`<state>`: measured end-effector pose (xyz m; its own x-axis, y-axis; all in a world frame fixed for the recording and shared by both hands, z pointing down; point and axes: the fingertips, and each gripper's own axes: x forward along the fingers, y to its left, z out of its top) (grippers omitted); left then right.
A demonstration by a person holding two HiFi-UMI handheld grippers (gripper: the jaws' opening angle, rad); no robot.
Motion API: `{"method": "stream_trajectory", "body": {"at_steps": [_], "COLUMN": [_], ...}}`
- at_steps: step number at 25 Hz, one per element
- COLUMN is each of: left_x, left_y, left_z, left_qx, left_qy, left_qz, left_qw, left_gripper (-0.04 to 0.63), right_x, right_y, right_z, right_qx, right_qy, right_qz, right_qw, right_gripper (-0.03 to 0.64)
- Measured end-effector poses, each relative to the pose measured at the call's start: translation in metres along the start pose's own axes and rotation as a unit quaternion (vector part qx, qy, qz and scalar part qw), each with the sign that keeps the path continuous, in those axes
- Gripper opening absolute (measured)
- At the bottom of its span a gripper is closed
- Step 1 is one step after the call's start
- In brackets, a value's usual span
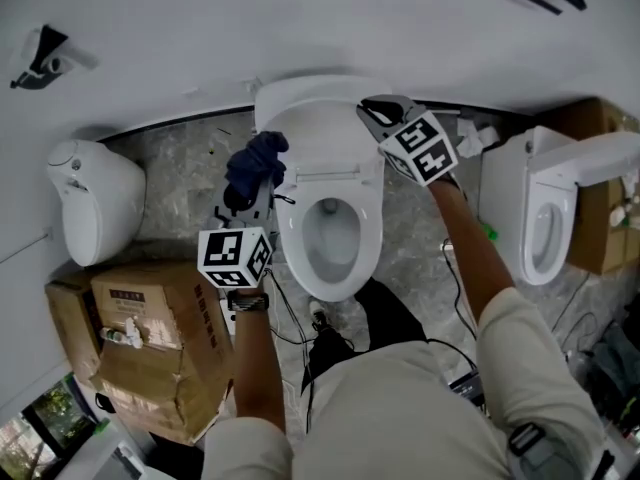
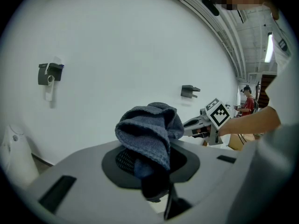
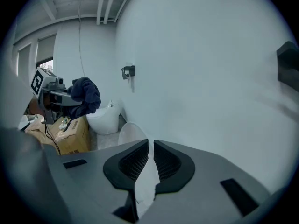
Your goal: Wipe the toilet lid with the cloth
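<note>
The cloth [image 2: 149, 129] was dark blue with a fine knitted weave, bunched into loose folds and standing up out of the left gripper [image 1: 248, 196], whose jaws were clamped on its lower end. It hung in the air just to the left of the toilet lid [image 1: 310, 118], not on it. The lid was plain glossy white, raised and leaning back toward the white wall, with the seat [image 1: 372, 230] down over the bowl. The right gripper [image 3: 150, 146] sat by the lid's upper right edge with its pads drawn almost together. Only a thin slit was left between them, white showed through it, and nothing could be made out as gripped. As for writing, the cardboard box [image 1: 150, 353] at the left carried a pale label [image 1: 125, 296] with dark print too small to read. Each gripper's cube [image 1: 235, 256] bore black-and-white square markers and no words. No brand could be read on the toilet
</note>
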<state>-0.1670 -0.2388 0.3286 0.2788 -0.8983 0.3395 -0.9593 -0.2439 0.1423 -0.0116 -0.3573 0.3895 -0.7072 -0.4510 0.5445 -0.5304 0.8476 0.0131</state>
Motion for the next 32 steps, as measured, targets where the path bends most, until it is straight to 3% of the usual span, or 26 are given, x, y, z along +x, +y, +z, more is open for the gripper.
{"method": "stream_trajectory", "body": {"at_steps": [5, 15, 25, 32], "left_x": [0.001, -0.006, -0.035, -0.052], "left_y": [-0.001, -0.005, -0.002, -0.004], "left_z": [0.006, -0.005, -0.014, -0.026], "left_qx": [-0.001, -0.005, -0.005, -0.010], "left_qy": [-0.002, 0.013, 0.017, 0.021], "left_qz": [0.011, 0.011, 0.013, 0.004], "left_qw": [0.9999, 0.9998, 0.9998, 0.9997], "left_gripper": [0.095, 0.095, 0.095, 0.095], "right_x": [0.023, 0.054, 0.036, 0.011], "right_y": [-0.004, -0.002, 0.016, 0.049], "right_z": [-0.007, -0.037, -0.037, -0.046], "right_qx": [-0.052, -0.129, -0.123, -0.091], "right_qy": [0.044, 0.116, 0.116, 0.117], "right_qz": [0.029, 0.091, 0.096, 0.120], "right_qw": [0.997, 0.981, 0.981, 0.982], "right_gripper": [0.101, 0.107, 0.080, 0.081]}}
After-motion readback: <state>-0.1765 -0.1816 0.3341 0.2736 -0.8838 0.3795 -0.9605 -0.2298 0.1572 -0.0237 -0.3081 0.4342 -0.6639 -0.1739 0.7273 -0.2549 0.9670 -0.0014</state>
